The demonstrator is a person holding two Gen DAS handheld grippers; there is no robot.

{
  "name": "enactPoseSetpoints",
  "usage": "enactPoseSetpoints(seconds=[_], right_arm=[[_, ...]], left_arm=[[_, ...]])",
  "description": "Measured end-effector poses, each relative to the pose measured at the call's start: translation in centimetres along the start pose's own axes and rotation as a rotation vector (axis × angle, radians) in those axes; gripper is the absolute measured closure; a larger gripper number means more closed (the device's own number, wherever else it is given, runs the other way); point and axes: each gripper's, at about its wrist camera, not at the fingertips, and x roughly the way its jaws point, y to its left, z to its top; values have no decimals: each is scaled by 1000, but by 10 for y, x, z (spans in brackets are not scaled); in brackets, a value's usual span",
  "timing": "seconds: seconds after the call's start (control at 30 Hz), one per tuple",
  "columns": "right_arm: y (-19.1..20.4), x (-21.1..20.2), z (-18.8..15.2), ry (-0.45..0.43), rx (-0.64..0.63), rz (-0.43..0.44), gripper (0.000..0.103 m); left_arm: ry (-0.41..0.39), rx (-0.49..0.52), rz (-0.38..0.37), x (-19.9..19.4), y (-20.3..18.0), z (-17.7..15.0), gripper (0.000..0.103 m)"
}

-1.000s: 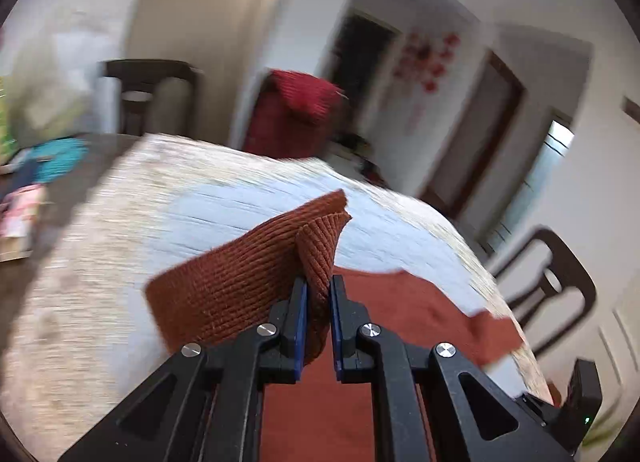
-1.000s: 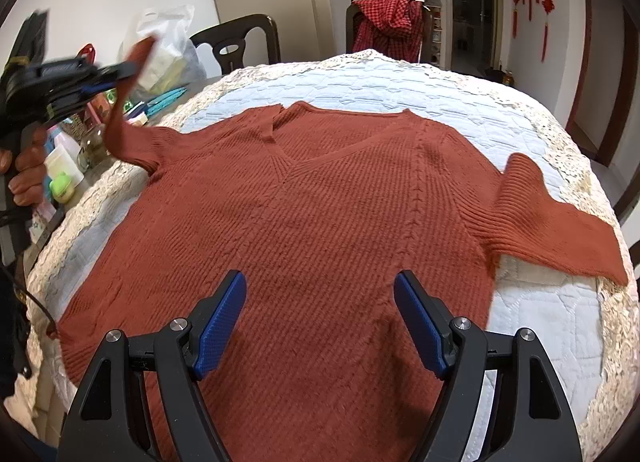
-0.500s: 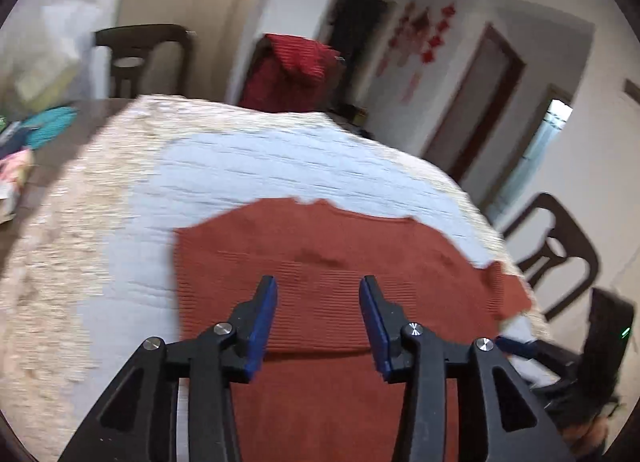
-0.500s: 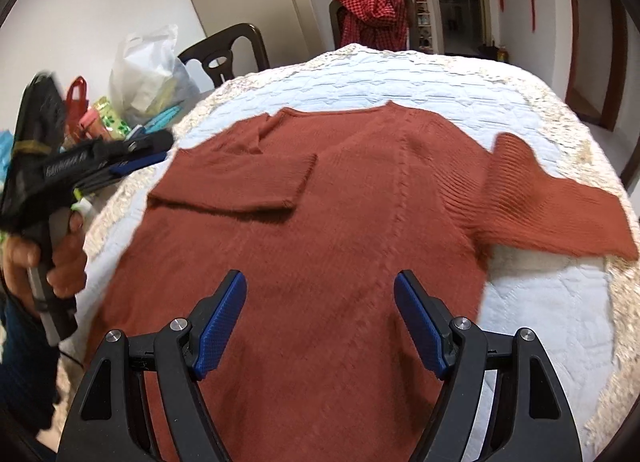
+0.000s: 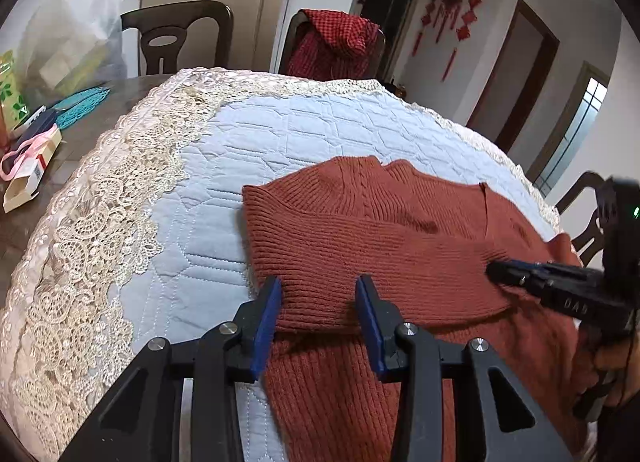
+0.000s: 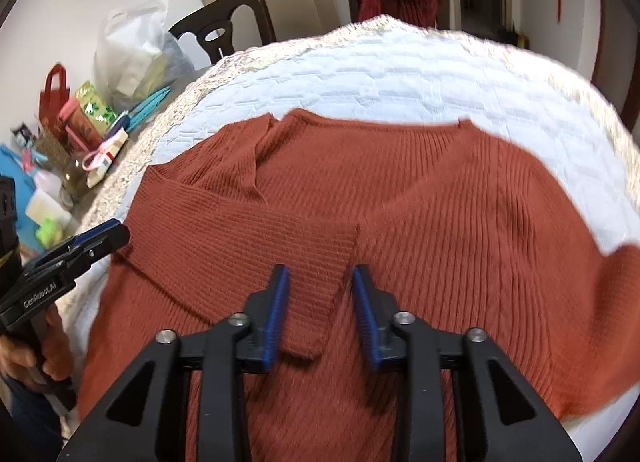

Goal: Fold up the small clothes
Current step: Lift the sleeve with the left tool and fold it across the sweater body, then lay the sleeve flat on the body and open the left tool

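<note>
White "GenRobot.AI" lettering reads along the side of the left tongs (image 6: 66,258), at about 9 o'clock in the right wrist view. In the left wrist view the right tongs (image 5: 532,276), at 3 o'clock, carry faint pale letters on the side; they look like "DAS" but are too dim to be sure. A small carton (image 5: 30,174) on the counter at 9 o'clock shows a barcode, digits too small to read. Red hanging wall ornaments (image 5: 452,6) at 1 o'clock, characters unreadable.

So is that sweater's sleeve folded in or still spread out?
Folded in: the sleeve lies flat across the sweater's chest, cuff near the middle.
</note>
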Motion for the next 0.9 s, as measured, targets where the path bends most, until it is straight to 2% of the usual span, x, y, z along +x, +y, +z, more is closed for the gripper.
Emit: enactPoseSetpoints(seconds=[0.1, 0.2, 0.33, 0.43, 0.57, 0.63, 0.8, 0.87, 0.9], right_arm=[[1, -9, 4, -29, -10, 2, 99], [-4, -16, 10, -70, 6, 14, 99], [-14, -2, 14, -58, 20, 8, 99], [-20, 8, 12, -12, 44, 39, 98], [-21, -13, 12, -75, 48, -5, 96], [-18, -19, 12, -97, 40, 9, 96], [-12, 3, 21, -58, -6, 13, 96], [-22, 22, 26, -14, 26, 26, 96], [-23, 20, 27, -21, 40, 38, 96]], left_arm=[[5, -3, -7, 4, 4, 2, 64], [11, -11, -8, 6, 6, 3, 64], [13, -1, -6, 7, 2, 5, 64], [-1, 5, -8, 2, 0, 10, 64], [-32, 23, 11, 2, -2, 23, 64], [-26, 34, 20, 10, -3, 27, 64], [21, 31, 60, 39, 2, 30, 64], [19, 30, 65, 35, 2, 30, 64], [17, 34, 68, 30, 1, 28, 64]])
